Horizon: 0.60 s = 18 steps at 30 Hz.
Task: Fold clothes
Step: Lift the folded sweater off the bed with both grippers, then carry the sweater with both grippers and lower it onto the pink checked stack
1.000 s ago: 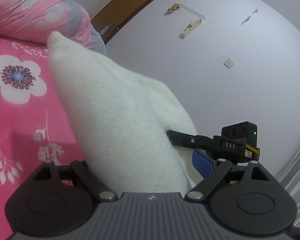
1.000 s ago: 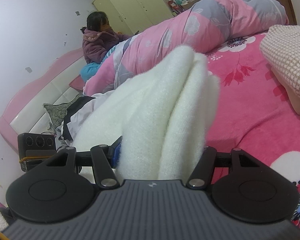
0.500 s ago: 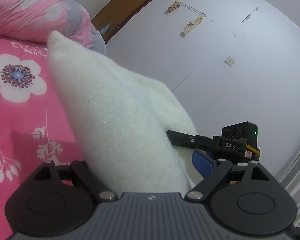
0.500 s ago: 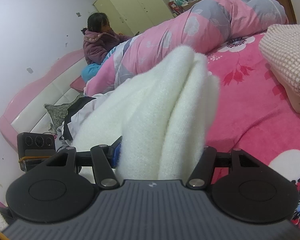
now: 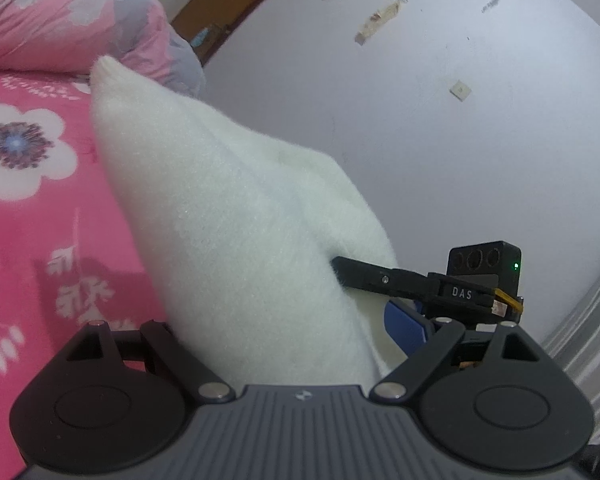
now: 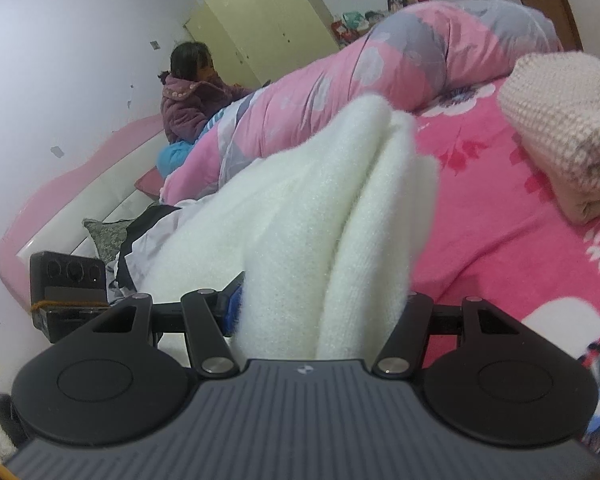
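Note:
A thick white fleece garment (image 5: 236,240) is lifted over the pink bed and held at two places. In the left wrist view it fills the gap of my left gripper (image 5: 268,320), whose fingers are buried in the cloth. My right gripper (image 5: 380,280) shows at the right there, one black finger pressed into the same garment. In the right wrist view the garment (image 6: 320,220) rises in folds out of my right gripper (image 6: 320,304). My left gripper (image 6: 228,308) shows at the left, a blue pad against the cloth.
A pink floral bed sheet (image 5: 28,220) lies below. A rolled pink and grey duvet (image 6: 400,68) runs along the far side. A folded beige knit (image 6: 560,128) sits at the right. A person in a purple jacket (image 6: 192,96) sits near dark clothes (image 6: 140,232).
Both grippers have shifted a little with the garment, so the bed and room slide slightly in each view. Both grips look the same.

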Motion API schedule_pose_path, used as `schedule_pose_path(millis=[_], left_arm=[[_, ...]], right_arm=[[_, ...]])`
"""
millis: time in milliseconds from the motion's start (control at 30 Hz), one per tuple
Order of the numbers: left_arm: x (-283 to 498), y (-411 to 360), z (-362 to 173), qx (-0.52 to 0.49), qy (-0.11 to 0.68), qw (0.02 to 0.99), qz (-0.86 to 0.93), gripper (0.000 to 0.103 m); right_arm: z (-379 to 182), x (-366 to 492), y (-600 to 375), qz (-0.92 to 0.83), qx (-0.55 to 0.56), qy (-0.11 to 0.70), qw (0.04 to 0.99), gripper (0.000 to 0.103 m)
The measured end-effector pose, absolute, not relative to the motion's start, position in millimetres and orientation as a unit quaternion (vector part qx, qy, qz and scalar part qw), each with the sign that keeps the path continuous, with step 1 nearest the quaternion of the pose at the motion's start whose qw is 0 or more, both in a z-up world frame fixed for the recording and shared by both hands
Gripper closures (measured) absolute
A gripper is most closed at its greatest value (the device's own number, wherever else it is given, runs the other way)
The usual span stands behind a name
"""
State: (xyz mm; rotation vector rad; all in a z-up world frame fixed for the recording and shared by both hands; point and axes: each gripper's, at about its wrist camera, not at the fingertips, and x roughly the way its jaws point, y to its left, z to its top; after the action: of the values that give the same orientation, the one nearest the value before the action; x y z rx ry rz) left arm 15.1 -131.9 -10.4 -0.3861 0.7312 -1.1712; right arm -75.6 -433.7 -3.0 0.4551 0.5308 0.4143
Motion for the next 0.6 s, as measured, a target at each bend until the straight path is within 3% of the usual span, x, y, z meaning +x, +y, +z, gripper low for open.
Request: schedule_pose_path(millis=[400, 600], left_arm=[[122.9, -287.1, 80.7, -0.098, 0.288, 0.733, -0.608, 0.015], [203.2, -380.9, 94.4, -0.091, 0.285, 0.727, -0.618, 0.015]], right_arm=[[93.3, -0.5, -562.6, 0.182, 0.134, 0.21, 0.951, 0.045], [116.2, 74.2, -659.3, 0.169, 0.13, 0.203, 0.956, 0.044]])
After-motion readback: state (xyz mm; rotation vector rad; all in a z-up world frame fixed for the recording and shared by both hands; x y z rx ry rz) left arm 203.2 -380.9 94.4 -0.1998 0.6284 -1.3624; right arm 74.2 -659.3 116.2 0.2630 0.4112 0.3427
